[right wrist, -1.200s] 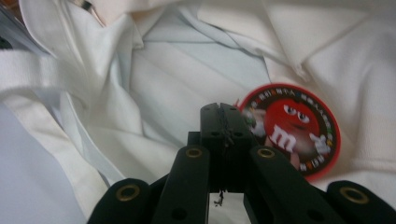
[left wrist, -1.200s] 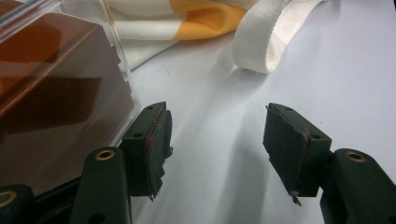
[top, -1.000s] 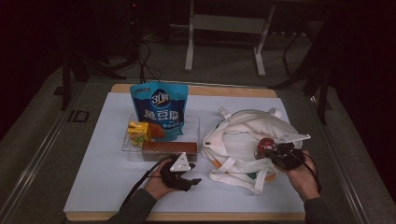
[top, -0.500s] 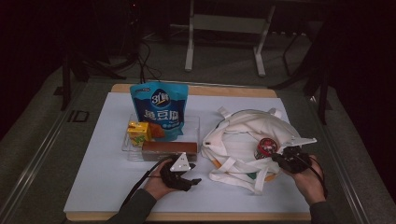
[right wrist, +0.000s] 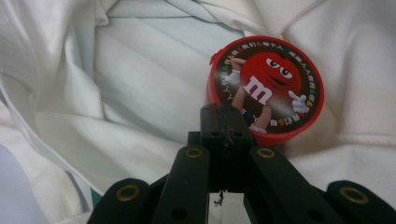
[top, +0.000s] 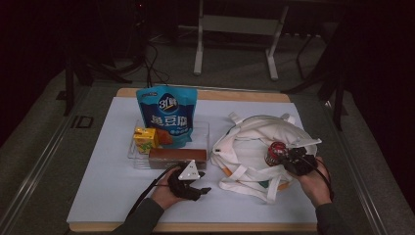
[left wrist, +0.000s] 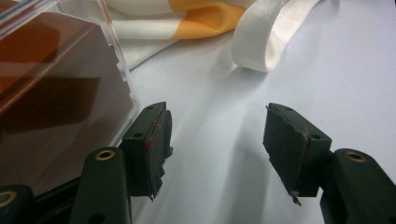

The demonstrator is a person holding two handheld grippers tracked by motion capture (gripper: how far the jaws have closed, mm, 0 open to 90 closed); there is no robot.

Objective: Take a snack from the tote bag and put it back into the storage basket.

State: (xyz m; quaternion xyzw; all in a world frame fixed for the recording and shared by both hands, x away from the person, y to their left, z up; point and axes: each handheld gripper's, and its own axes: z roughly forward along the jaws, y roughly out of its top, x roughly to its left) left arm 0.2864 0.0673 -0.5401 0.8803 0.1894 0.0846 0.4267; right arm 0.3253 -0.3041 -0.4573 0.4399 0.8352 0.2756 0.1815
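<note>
The red candy tin (right wrist: pixel 266 88) lies inside the white bag (top: pixel 254 142), just beyond the right gripper (right wrist: pixel 223 116), whose jaws are closed and empty. The left gripper (left wrist: pixel 215 140) rests half-open and empty; snacks remain in the clear tray (top: pixel 205 132).

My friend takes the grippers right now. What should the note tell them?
Left gripper: open, holding nothing, resting on the white table cover beside the clear tray.
Right gripper: shut, gripping nothing, at the rim of the red candy tub.
Things: the tub sits in the white tote bag. The blue snack pouch, yellow juice carton and brown box are in the tray.
Done: the tub is bagged.
Left: probably the tray items go in next; that is a guess.
</note>
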